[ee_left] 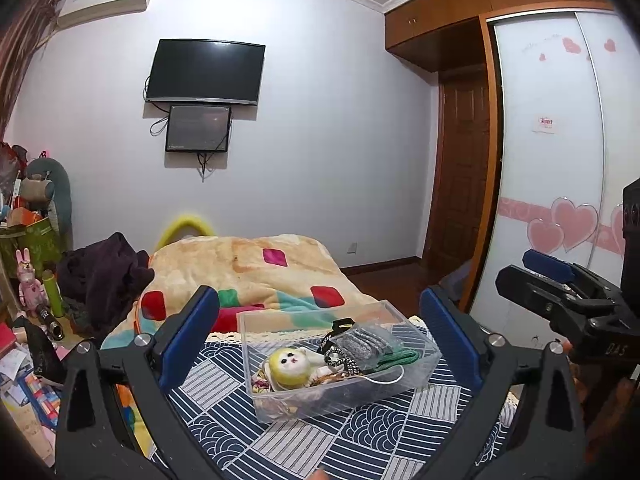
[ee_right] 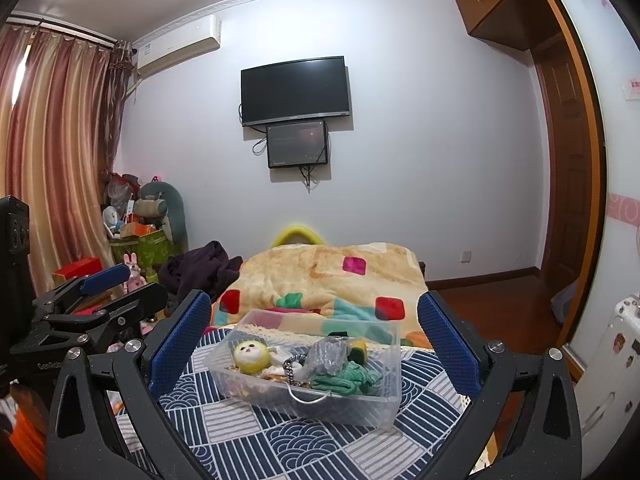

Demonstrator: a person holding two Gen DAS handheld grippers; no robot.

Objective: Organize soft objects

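A clear plastic box (ee_left: 420,366) (ee_right: 384,398) stands on the blue patterned cloth (ee_left: 360,436) (ee_right: 248,428). In it lie a yellow-hooded plush cat (ee_left: 290,364) (ee_right: 251,356), a grey knit item (ee_left: 366,342) (ee_right: 326,354), a green knit item (ee_left: 396,358) (ee_right: 344,380) and a black-and-white cord (ee_left: 346,362) (ee_right: 292,366). My left gripper (ee_left: 320,336) is open and empty, held short of the box. My right gripper (ee_right: 316,336) is open and empty too, also short of the box. Each gripper shows at the edge of the other's view.
A fleece blanket with coloured squares (ee_left: 248,268) (ee_right: 332,276) lies behind the box. Dark clothing (ee_left: 104,276) (ee_right: 200,268) is piled at its left. Toys and boxes crowd the left corner (ee_left: 32,232) (ee_right: 144,220). A wardrobe (ee_left: 560,152) stands on the right.
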